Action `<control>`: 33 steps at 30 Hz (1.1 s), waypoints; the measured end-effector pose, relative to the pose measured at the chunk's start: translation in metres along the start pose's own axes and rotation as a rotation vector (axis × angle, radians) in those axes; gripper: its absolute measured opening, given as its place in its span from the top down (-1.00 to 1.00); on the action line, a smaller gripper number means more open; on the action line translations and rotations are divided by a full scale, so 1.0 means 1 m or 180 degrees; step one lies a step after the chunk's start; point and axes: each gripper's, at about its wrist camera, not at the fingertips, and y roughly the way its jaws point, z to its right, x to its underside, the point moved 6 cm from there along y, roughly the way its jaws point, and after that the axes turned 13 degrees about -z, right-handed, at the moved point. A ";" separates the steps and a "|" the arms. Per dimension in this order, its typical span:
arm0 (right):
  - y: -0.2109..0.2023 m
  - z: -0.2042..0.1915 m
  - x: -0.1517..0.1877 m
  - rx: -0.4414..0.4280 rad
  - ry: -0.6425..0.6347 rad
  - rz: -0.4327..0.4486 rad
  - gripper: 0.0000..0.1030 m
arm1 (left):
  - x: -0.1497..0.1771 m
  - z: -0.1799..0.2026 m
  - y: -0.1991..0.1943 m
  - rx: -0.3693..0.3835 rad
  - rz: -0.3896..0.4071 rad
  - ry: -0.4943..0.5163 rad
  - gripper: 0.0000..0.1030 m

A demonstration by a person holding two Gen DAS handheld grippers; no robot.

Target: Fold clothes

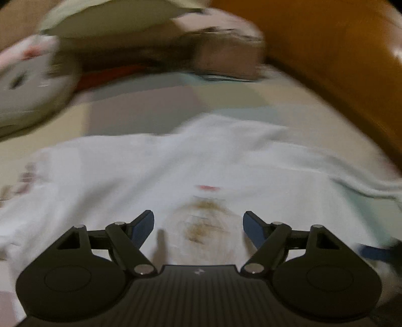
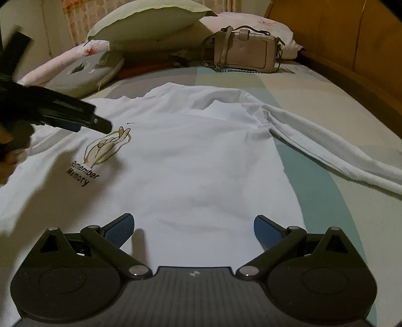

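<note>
With both claws, left claw (image 1: 198, 227) and right claw (image 2: 194, 230), spread empty above the white shirt (image 2: 201, 156), a shallow pinch beside its print (image 2: 105, 148) could snag one layer only.

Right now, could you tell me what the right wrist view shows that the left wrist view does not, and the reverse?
Only the right wrist view shows the left hand-held gripper from outside, above the shirt's printed "Remember Memory" lettering, and the long sleeve stretched across the bed. Only the left wrist view, badly blurred, shows the hand print between its own open jaws. Both show the white shirt, the handbag, pillows and wooden bed frame.
</note>
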 end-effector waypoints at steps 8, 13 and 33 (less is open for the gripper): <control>-0.007 0.007 0.010 -0.0038 -0.0038 -0.0028 -1.00 | 0.003 0.042 0.041 0.0590 -0.0321 0.0020 -0.52; -0.007 0.007 0.012 -0.0042 -0.0081 -0.0015 -1.00 | -0.033 0.022 0.057 0.0225 -0.0063 -0.0146 -0.53; -0.022 -0.008 -0.008 -0.0062 -0.0100 0.0657 -1.00 | 0.077 -0.073 -0.038 -0.0356 -0.0011 0.0163 -0.59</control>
